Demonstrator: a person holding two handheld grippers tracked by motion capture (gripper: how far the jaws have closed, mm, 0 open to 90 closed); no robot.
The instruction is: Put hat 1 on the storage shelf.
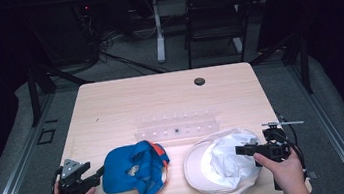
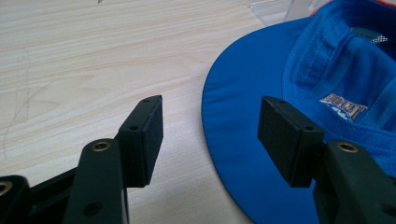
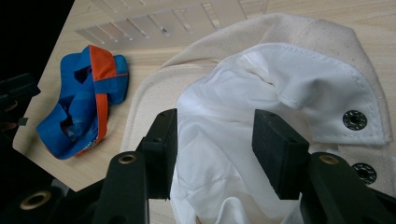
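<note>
2 hats, 1 blue hat [image 1: 134,170], 1 white hat [image 1: 221,163], 2 open grippers

You get one bit of lettering: a small embroidered patch inside the blue fabric cap with the orange band [image 2: 336,70], seen upside down in the left gripper view, possibly "TEXT" — too blurred to read. Nothing else legible.

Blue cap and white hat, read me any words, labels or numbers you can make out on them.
Blue cap: a small sewn patch of white letters inside the crown, seen upside down and too blurred to read.
White hat: no text; two plain metal snaps.
</note>
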